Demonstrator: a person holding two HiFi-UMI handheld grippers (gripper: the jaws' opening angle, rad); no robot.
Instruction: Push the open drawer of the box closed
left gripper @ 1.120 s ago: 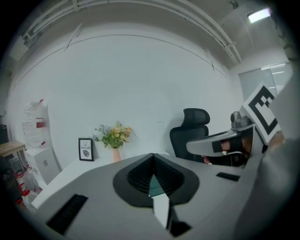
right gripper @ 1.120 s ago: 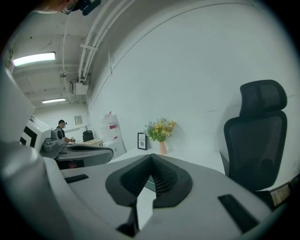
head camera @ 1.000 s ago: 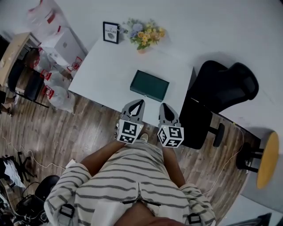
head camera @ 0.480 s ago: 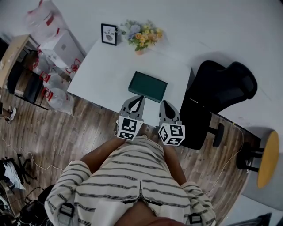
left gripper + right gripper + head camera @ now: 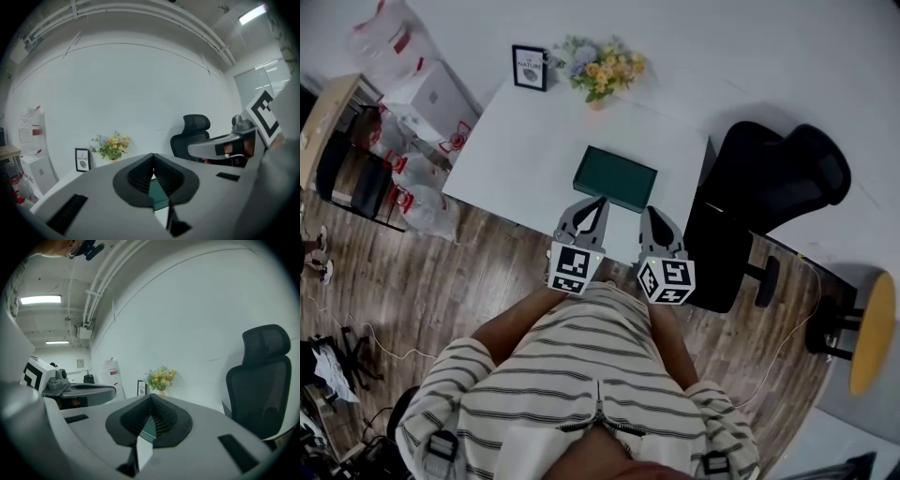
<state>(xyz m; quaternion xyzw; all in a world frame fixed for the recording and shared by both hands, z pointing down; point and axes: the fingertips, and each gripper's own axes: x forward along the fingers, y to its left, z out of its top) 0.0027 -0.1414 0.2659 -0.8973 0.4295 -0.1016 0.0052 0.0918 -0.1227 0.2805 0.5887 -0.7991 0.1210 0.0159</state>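
A flat dark green box (image 5: 615, 178) lies on the white table (image 5: 520, 150), near its front edge. I cannot make out its drawer from here. My left gripper (image 5: 601, 201) hovers just short of the box's near side, jaws shut and empty. My right gripper (image 5: 649, 212) is beside it, to the right, also shut on nothing. In the left gripper view the jaws meet at the left gripper's (image 5: 153, 157) tip, with a sliver of the green box (image 5: 160, 197) below. The right gripper view shows that right gripper (image 5: 151, 397) shut, the box (image 5: 149, 428) peeking through.
A framed picture (image 5: 530, 67) and a pot of flowers (image 5: 603, 73) stand at the table's far edge. A black office chair (image 5: 769, 197) sits right of the table. White bags and boxes (image 5: 412, 103) are piled to the left, on the wooden floor (image 5: 478, 272).
Both grippers have edged forward, closer to the near side of the green box. The jaws stay shut.
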